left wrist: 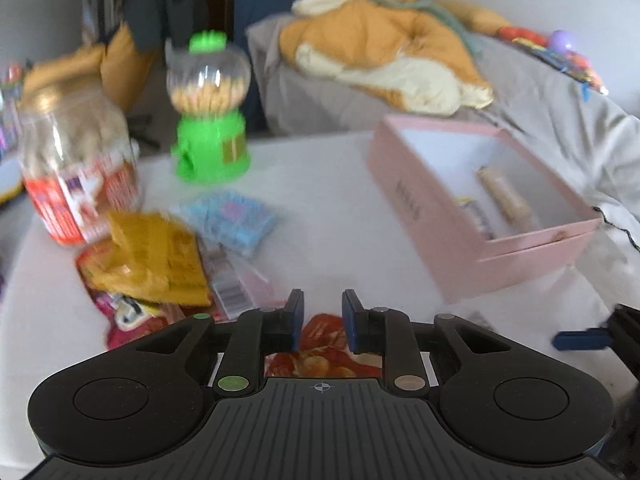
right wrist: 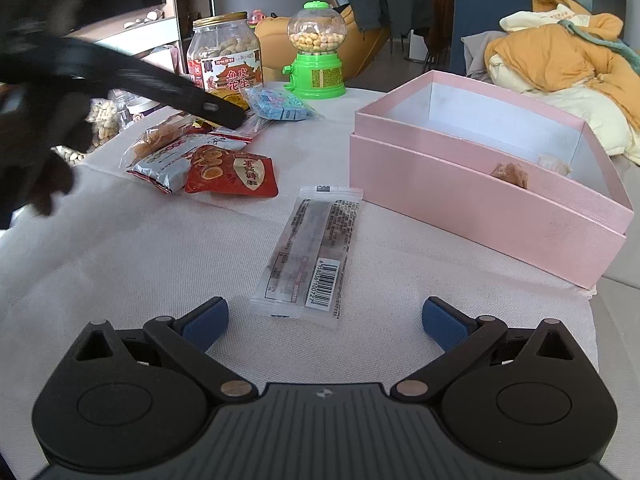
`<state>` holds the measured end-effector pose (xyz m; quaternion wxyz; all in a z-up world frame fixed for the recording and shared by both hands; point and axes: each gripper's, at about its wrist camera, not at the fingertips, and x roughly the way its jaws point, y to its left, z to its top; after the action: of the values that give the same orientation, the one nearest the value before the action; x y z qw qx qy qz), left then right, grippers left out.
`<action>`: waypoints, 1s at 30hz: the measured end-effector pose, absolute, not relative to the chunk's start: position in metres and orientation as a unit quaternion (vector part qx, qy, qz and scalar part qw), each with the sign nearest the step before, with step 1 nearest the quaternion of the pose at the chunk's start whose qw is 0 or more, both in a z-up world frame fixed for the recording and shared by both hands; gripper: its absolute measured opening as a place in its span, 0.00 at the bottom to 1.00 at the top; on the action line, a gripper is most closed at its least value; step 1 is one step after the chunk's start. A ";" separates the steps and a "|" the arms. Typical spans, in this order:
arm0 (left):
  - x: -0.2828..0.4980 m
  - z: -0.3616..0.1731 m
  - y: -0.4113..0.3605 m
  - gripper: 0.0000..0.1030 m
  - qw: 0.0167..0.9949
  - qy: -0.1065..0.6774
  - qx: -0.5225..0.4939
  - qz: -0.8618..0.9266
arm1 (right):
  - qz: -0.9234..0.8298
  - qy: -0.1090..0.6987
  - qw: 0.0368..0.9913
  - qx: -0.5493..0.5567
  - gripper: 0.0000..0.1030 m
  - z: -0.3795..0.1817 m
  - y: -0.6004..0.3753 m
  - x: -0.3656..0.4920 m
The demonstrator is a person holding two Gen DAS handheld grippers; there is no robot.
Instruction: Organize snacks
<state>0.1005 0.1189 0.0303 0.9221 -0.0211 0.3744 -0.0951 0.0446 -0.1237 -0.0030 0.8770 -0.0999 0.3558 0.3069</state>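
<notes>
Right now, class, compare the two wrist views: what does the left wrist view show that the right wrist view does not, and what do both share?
Only the left wrist view: the left tongs from behind, nearly shut with nothing visibly between them, and a long wrapped snack lying inside the pink box.
Only the right wrist view: the wide-open right tongs and a clear barcoded packet just ahead of them.
Both: the pink box, green candy dispenser, peanut jar, blue packet, red snack packet.
</notes>
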 end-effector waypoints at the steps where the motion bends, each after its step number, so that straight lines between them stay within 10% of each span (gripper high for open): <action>1: 0.103 0.024 0.122 0.24 0.917 0.385 -0.034 -0.101 | 0.306 0.356 0.877 -0.100 1.00 -0.003 -0.124 0.044; 10: 0.039 0.023 0.109 0.25 0.908 0.390 -0.004 -0.151 | 0.275 0.359 0.888 -0.081 0.96 0.001 -0.128 0.050; 21: -0.020 0.042 0.082 0.26 0.918 0.355 0.086 -0.153 | 0.272 0.376 0.882 -0.075 0.43 0.012 -0.091 0.083; 30: -0.024 0.021 0.035 0.32 0.900 0.364 0.182 -0.156 | 0.221 0.356 0.904 -0.086 0.42 0.007 -0.147 0.041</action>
<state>-0.0241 0.0355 0.0212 0.9001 0.1820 0.3639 -0.1559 0.0413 -0.1470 0.0070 0.9039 -0.0855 0.3560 0.2211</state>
